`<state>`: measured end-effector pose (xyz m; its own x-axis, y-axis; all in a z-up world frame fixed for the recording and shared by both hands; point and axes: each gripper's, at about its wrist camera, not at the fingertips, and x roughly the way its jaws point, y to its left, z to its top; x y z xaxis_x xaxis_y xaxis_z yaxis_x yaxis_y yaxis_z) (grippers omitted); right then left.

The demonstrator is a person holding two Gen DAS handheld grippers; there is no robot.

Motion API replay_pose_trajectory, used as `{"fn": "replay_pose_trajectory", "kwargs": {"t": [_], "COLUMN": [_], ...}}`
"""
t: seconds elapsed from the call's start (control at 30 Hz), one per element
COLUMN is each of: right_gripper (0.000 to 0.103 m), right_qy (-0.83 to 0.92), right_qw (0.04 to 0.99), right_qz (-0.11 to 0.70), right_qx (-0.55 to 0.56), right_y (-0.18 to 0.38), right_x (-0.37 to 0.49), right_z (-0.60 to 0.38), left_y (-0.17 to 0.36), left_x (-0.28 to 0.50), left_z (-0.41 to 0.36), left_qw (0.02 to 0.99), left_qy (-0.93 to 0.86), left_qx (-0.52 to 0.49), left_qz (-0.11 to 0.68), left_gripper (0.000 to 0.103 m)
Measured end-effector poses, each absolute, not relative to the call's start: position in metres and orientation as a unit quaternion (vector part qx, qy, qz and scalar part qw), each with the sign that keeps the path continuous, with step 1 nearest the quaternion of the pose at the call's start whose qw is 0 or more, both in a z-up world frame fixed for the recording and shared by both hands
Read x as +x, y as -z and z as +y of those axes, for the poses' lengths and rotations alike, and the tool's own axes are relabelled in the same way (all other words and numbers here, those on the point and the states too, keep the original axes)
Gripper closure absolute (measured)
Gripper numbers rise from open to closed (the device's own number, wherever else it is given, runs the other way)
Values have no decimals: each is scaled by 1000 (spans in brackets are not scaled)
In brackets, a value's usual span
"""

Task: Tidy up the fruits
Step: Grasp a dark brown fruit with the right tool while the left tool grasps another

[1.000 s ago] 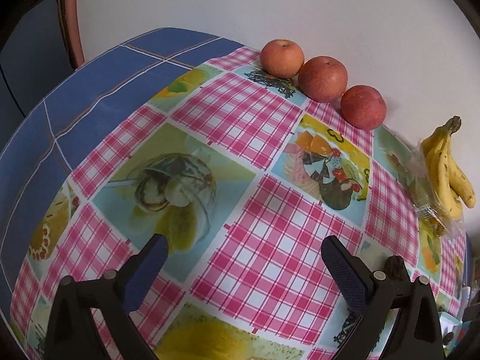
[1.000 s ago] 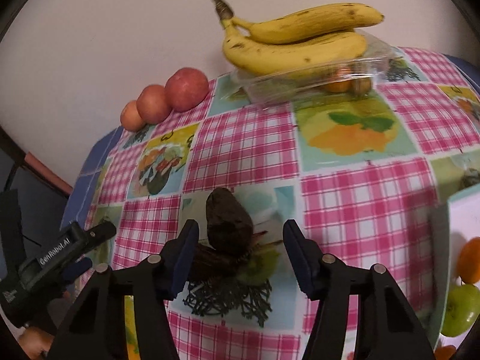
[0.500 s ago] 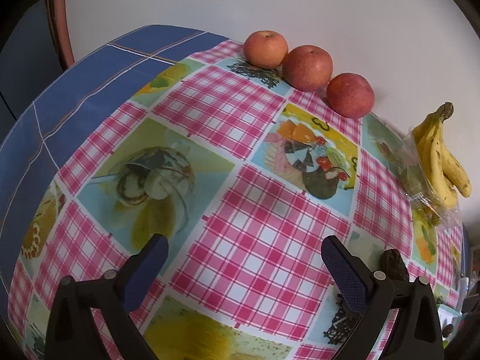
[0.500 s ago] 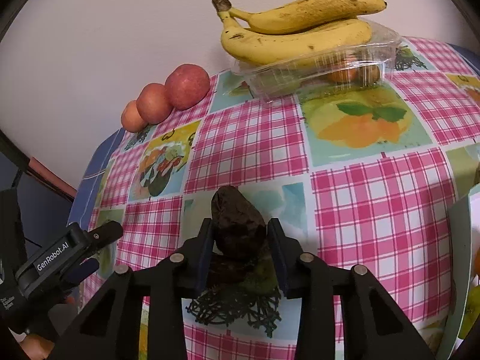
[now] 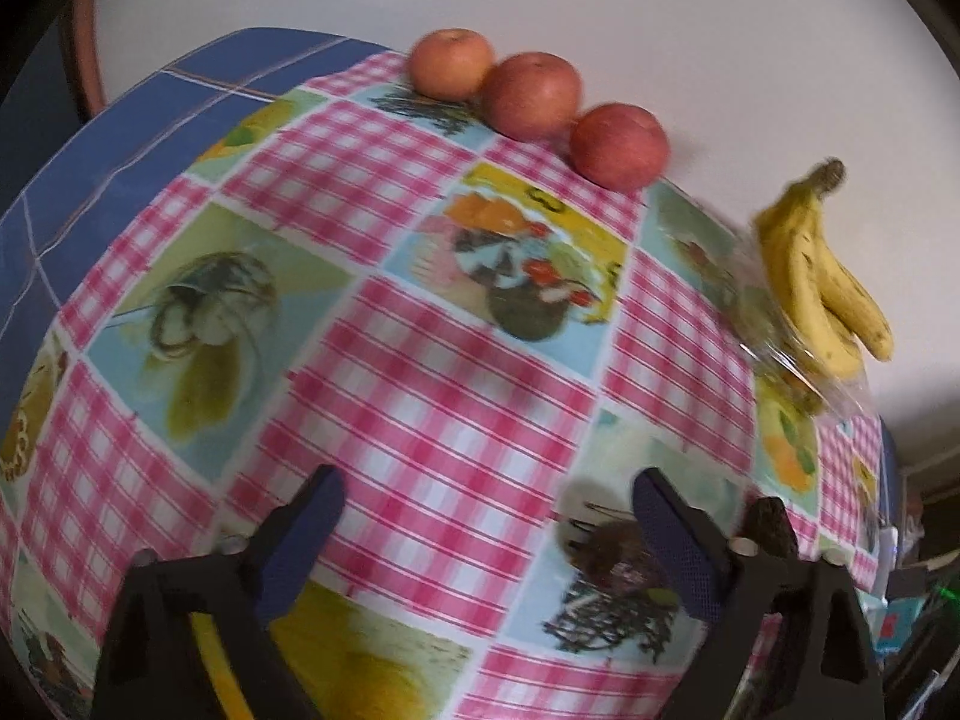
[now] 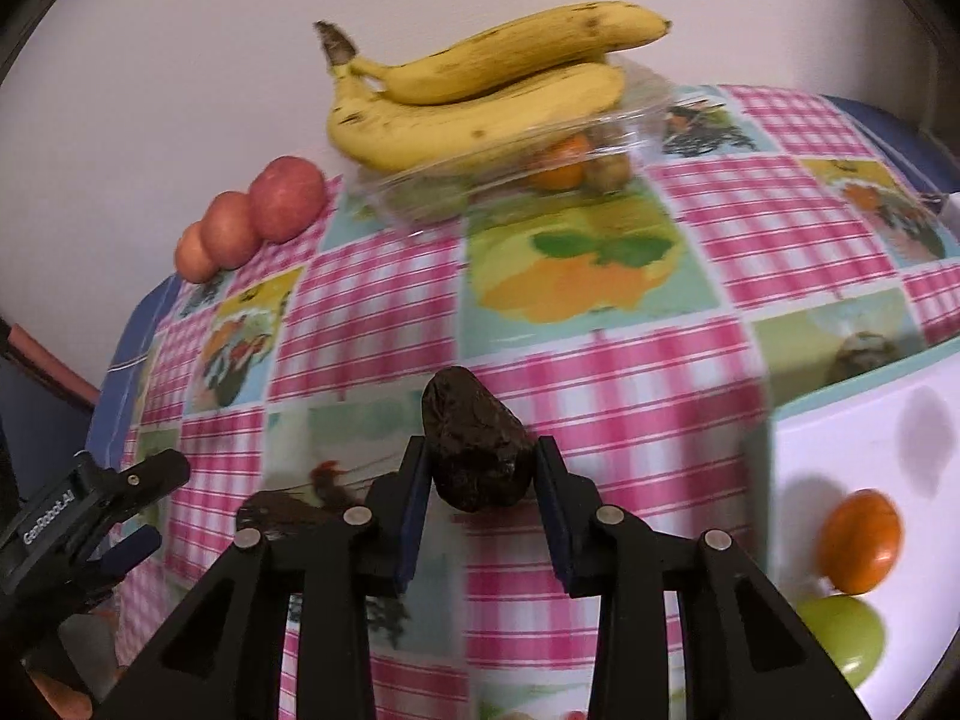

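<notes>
Right wrist view, left to right:
- Left gripper [image 6: 129, 510]: lower left edge, black body with white lettering, blue pads. Its jaws have just been closing a little yet stand apart with nothing between them, as the left wrist view [image 5: 489, 531] confirms.
- Three apples [image 6: 252, 219]: left of centre, upper half, in a touching row along the wall.
- Checked tablecloth [image 6: 630, 372]: pink gingham and fruit-picture squares, covering the table across the whole frame.
- Bananas [image 6: 480, 84]: top centre, a bunch lying on a clear plastic box [image 6: 516, 165] that holds small orange and brownish fruit.
- Avocado [image 6: 477, 450]: dark and rough-skinned, lower centre, clamped between the blue pads of the right gripper [image 6: 483, 495], narrow end toward the top of the frame. Whether it touches the cloth cannot be told.
- White tray [image 6: 852, 420]: right edge, pale blue rim, holding an orange fruit [image 6: 861, 540] above a green fruit [image 6: 843, 639], the two touching.

Left wrist view, left to right:
- Blue cloth [image 5: 120, 138]: upper left, beneath the checked one.
- Apples [image 5: 534, 96]: top centre. Bananas [image 5: 822, 276]: right edge.
- Avocado tip [image 5: 771, 525]: lower right, behind the right-hand finger.
</notes>
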<state>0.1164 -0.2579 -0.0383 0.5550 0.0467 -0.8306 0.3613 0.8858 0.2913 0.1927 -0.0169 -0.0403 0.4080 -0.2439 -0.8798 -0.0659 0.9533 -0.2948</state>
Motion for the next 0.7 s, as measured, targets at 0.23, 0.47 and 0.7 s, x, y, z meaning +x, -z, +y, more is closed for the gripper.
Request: {"fn": "replay_pose_trajectory", "kwargs": {"t": [0.23, 0.47, 0.7], "right_gripper": [67, 67, 67], "right_qy": [108, 121, 121], "right_qw": [848, 846, 842], "right_qz": [476, 485, 485], "right_qx": [207, 189, 200], "right_y": [35, 32, 32], "right_x": [110, 106, 102], "right_z": [-265, -273, -286], "left_y": [40, 43, 46], "left_x": [185, 183, 179], "left_z": [-43, -53, -58], "left_qw": [822, 818, 810], "left_qy": [75, 88, 98], "left_qx": [-126, -121, -131], "left_qz": [550, 556, 562], "left_gripper": [18, 35, 54]}}
